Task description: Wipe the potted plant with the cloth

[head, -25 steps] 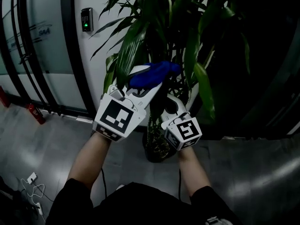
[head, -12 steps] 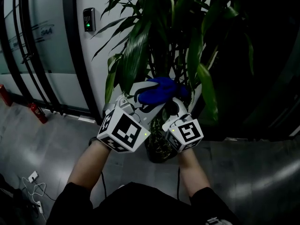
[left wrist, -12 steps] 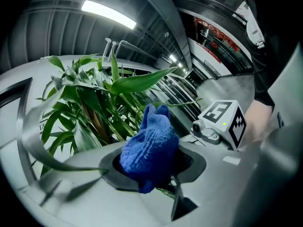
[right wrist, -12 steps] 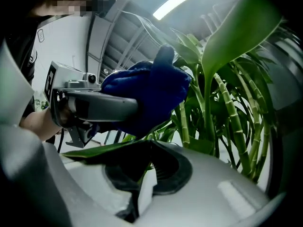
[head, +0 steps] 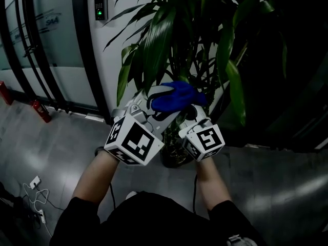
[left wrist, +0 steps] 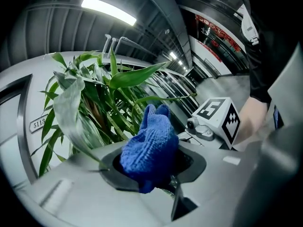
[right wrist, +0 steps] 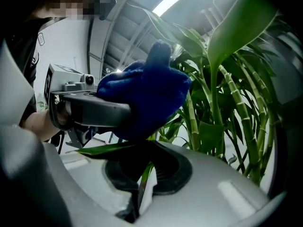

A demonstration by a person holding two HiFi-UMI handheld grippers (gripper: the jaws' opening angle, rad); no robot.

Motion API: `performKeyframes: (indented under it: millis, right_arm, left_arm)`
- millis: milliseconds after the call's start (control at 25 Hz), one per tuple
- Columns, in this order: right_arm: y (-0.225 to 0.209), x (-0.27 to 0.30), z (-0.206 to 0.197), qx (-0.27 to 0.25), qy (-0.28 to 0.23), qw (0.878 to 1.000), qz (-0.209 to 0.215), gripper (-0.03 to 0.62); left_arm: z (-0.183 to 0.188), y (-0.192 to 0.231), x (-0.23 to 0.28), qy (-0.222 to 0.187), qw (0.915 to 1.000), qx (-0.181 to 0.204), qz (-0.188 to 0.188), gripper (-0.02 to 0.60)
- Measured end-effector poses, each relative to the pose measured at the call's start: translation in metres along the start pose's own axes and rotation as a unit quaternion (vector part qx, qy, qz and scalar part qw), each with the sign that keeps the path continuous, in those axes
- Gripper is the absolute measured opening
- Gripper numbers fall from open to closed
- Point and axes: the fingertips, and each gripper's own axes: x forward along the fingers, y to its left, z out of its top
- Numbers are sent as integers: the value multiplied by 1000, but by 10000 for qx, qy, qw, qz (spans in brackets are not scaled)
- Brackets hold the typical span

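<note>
- Floor: smooth grey, with a dull shine. Behind it stand a plain white wall and glass panels in black frames.
- Potted plant: one, tall, standing on the floor by the wall. It has long, glossy, pointed green leaves. The right gripper view shows ringed, cane-like stems. Its dark pot shows partly below the grippers.
- Left gripper: pale hard plastic with a black-and-white marker cube. It is clenched on the cloth and raised among the lower leaves.
- Right gripper: the same make, just beside the left one. Its jaws are pinched together on a thin leaf that runs down into the seam between them.
- Cloth: one, blue, soft and knitted. It is bunched into a lump that sticks out of the left jaws, against the foliage.
- Red canisters: two, on the floor by the glass.
- Keypad: one small dark box on the wall, showing a green light.
- Cables: thin, white, loose on the floor.
</note>
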Motion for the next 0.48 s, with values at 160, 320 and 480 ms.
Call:
performKeyframes:
  millis: [160,320,480]
  right_arm:
    - [1,-2,-9,63,50,9999,-97,3]
    - [4,-4,-15,152,48,9997,-184,3]
    - [2,-6,-21,198,41,9994,-284,3]
  left_arm:
    - [-4,-11,-8,-71,9998,-98,-164,156]
    - [-12,-19,-13,-85,9994,-153,-297,156]
    - [-18,-24,-14,-110,9989,-269,-379,156]
